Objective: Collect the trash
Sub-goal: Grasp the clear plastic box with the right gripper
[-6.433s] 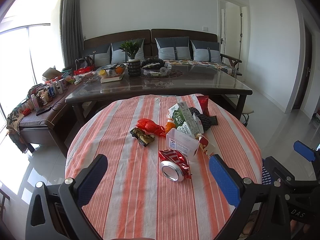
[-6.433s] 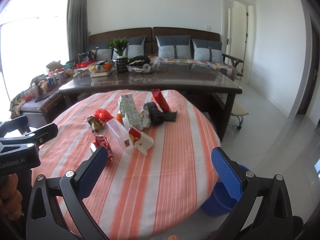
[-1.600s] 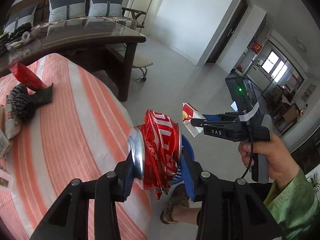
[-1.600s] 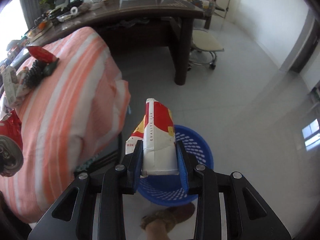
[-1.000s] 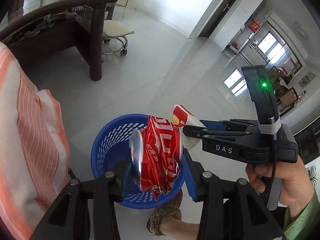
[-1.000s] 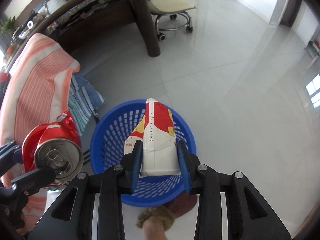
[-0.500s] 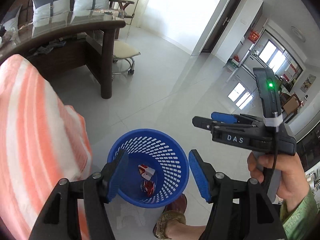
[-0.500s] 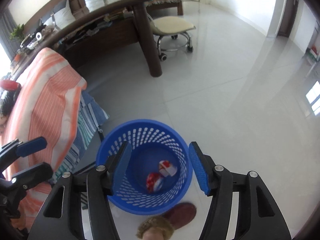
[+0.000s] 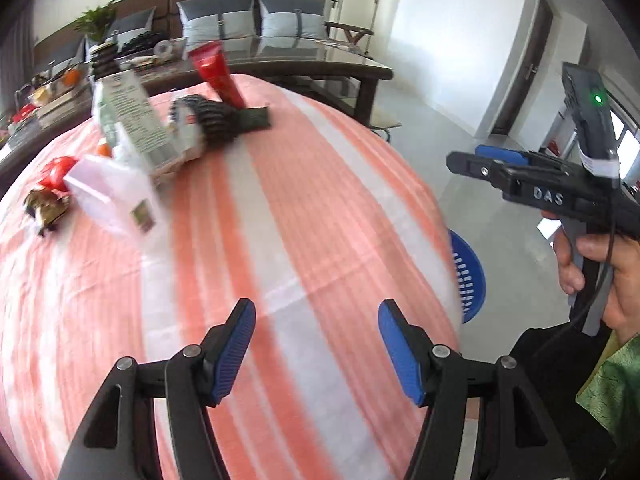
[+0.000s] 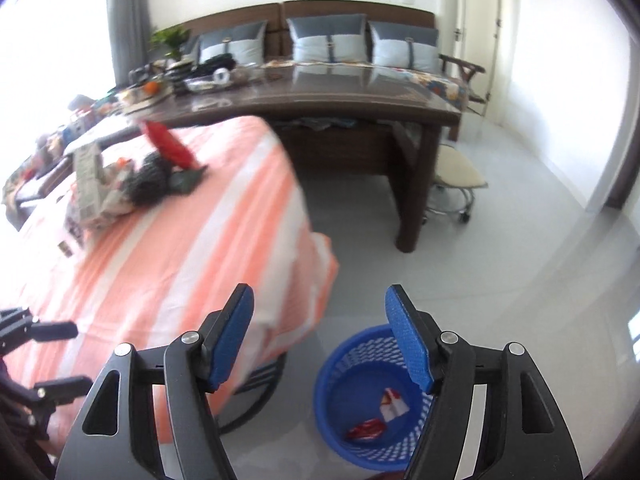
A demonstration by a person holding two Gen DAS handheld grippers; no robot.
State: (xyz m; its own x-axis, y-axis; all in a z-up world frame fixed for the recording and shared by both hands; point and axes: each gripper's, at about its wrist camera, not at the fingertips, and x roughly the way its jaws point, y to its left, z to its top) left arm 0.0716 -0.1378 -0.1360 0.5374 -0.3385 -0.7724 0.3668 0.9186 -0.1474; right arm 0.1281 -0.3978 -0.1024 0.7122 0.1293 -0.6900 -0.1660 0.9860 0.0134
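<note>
Both grippers are up over the round table (image 9: 312, 208) now, and both are empty. The left gripper (image 9: 316, 344) is hovering above the near part of the striped cloth, its blue pads standing well apart with nothing between them. The right gripper (image 10: 320, 340) has just been spreading its jaws wider; it is hanging past the table's right edge with only floor and cloth showing in the gap. In the left wrist view a hand (image 9: 596, 276) is gripping its handle off to the right.

Down on the floor, just beside the table's right edge, the blue basket (image 10: 340, 376) is standing upright, and inside it a crushed red can (image 10: 366, 430) and a red and white carton (image 10: 392, 402) are lying on the bottom, close together.

More trash is waiting toward the far left part of the table: a green and white carton (image 9: 132, 128) leaning over, a clear plastic box (image 9: 112, 196) just in front of it, a red packet (image 9: 216, 72) tilting up at the far edge, a dark knobbly item (image 9: 216, 118) beside it, and a red wrapper (image 9: 56, 168) and a dark wrapper (image 9: 46, 208) near the left edge. Much of the picture is blurred.
</note>
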